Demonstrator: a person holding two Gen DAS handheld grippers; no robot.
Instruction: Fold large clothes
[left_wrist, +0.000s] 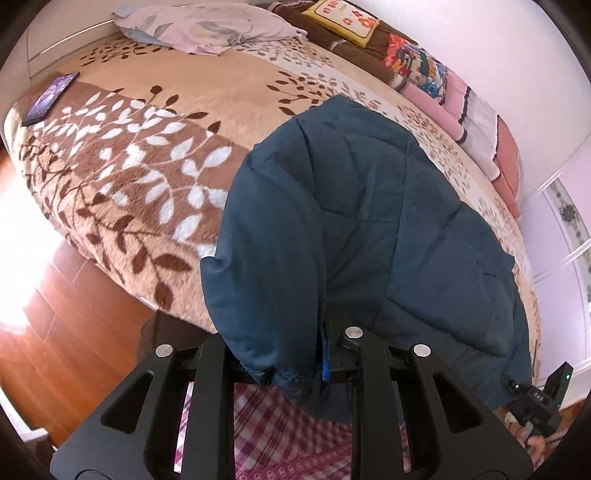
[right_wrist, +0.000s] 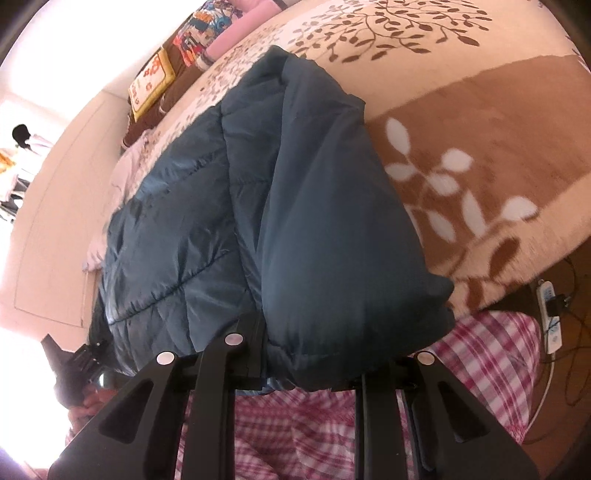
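- The dark teal quilted puffer jacket (left_wrist: 354, 221) lies near the edge of a bed covered by a tan fleece blanket with brown and white leaves (left_wrist: 147, 177), its near hem raised.
- The left gripper (left_wrist: 291, 369) has its jaws clenched on the jacket's hem, beside a blue zipper strip.
- The right gripper (right_wrist: 306, 373) likewise grips the hem, fabric bunched between its jaws.
- A black phone (left_wrist: 50, 98) rests on the blanket's far corner.
- Pink-checked trousers (right_wrist: 303, 435) show below both grippers.

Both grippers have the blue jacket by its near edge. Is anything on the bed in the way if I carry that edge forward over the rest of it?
Nothing visible. The jacket lies clear ahead of the left gripper and right gripper. The phone, pillow and folded bedding sit off at the bed's edges.
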